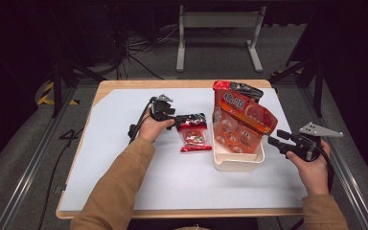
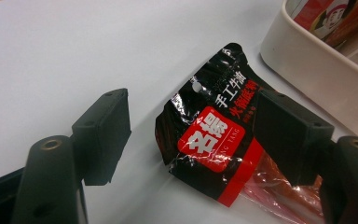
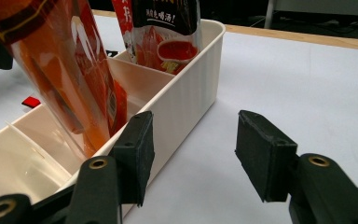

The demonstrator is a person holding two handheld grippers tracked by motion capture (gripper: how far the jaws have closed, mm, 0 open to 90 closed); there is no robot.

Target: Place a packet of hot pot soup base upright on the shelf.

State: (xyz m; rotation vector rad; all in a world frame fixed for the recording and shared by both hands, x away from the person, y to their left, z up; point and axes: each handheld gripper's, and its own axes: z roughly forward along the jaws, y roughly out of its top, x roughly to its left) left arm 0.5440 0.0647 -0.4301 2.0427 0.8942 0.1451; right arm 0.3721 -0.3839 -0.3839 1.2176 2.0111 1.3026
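Observation:
A black and red sauce packet (image 1: 195, 138) lies flat on the white sheet, left of a white divided bin (image 1: 237, 165). My left gripper (image 1: 193, 118) hangs over the packet's black top end. In the left gripper view the packet (image 2: 209, 140) lies between the jaws of this gripper (image 2: 193, 126), which stand apart, so the gripper is open and its pads do not press on the packet. My right gripper (image 1: 274, 143) hovers open and holding nothing at the bin's right wall (image 3: 186, 93). In its own view this gripper (image 3: 198, 154) has bare sheet between its jaws.
A large orange packet (image 1: 242, 120) stands tilted in the bin, and a red packet with a dark top (image 1: 237, 88) leans at its far end. The bin's near compartment (image 3: 14, 158) holds nothing. A grey stand (image 1: 218, 19) and cables lie on the floor beyond the table.

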